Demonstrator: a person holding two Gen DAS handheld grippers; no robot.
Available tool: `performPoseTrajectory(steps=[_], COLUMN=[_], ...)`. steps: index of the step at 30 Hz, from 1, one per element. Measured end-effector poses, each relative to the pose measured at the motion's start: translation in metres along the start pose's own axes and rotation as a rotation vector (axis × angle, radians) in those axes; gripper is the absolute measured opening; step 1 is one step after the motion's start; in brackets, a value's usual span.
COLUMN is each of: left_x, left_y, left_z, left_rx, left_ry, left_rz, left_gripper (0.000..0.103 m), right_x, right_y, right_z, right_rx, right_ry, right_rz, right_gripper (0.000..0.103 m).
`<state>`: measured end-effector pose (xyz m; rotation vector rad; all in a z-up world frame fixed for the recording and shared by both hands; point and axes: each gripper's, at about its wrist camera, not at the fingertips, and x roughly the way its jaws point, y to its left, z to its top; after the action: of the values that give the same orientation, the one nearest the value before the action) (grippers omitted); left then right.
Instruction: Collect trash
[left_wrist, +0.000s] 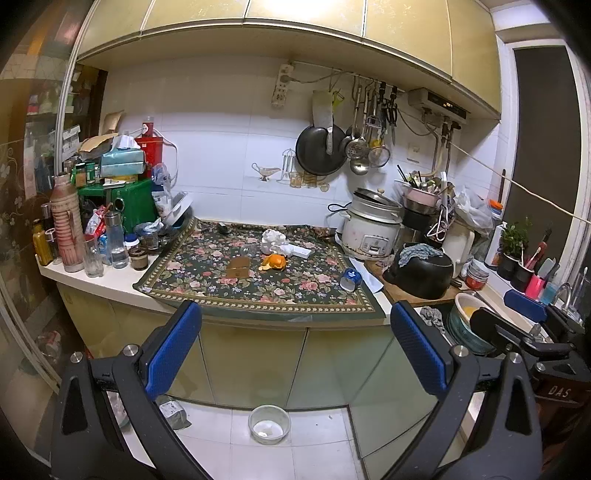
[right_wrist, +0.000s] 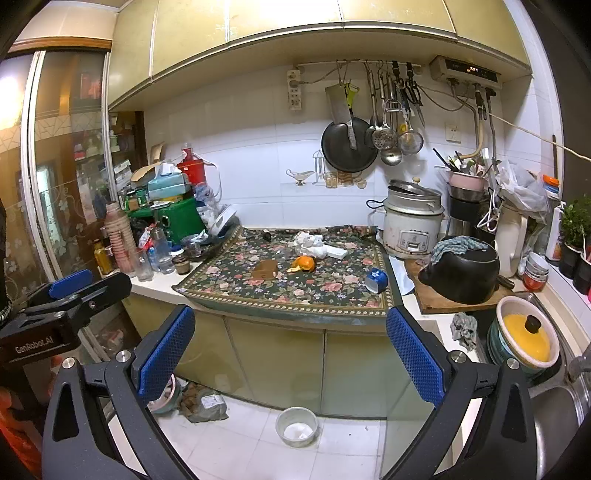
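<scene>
Both claws, left (left_wrist: 295, 347) and right (right_wrist: 290, 343), hang released and empty, well back from the tabletop (left_wrist: 110, 284). On its floral cloth (left_wrist: 207, 266) lie the trash: orange peel (left_wrist: 274, 261), crumpled tissue (left_wrist: 272, 239), brown box (left_wrist: 238, 267).

Both grippers' jaws wide apart.

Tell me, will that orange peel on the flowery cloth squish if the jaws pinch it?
Probably yes. The orange peel looks curled and hollow, so it would likely bend or fold rather than stay stiff. It seems light, and its torn, uneven shape may slip sideways on the floral cloth.
</scene>
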<state>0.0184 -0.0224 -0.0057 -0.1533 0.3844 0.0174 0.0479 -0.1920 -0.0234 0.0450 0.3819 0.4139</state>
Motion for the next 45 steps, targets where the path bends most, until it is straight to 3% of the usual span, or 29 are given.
performPoseTrajectory(steps=[11, 23, 31, 38, 41, 45], left_x=[0.054, 0.187, 0.305, 0.399, 0.435, 0.476], left_y=[0.014, 0.064, 0.095, 0.101, 0.1, 0.105], left_z=[0.013, 0.058, 0.089, 0.085, 0.077, 0.065], left_rx=[0.007, -0.004, 0.005, -0.006, -0.02, -0.063], left_ry=[0.03, 0.061, 0.182, 0.309, 0.361, 0.393], left_rz=[0.017, -0.06, -0.056, -0.07, -0.049, 0.035], left_gripper=[0.103, 0.103, 0.103, 0.103, 0.103, 0.103], right_x=[0.053, 0.153, 0.234, 0.295, 0.326, 0.376], right_y=[-0.022, -0.034, -0.066, -0.107, -0.134, -0.181], right_z=[0.014, 0.047, 0.054, 0.049, 0.042, 0.031], right_rx=[0.041, 0.078, 0.14, 0.131, 0.147, 0.231], right_ry=[0.038, 0.068, 0.143, 0.24, 0.293, 0.388], right_rz=[-0.029, -0.171, -0.266, -0.365, -0.357, -0.295], right_gripper=[0.103, 0.103, 0.103, 0.103, 0.103, 0.103])
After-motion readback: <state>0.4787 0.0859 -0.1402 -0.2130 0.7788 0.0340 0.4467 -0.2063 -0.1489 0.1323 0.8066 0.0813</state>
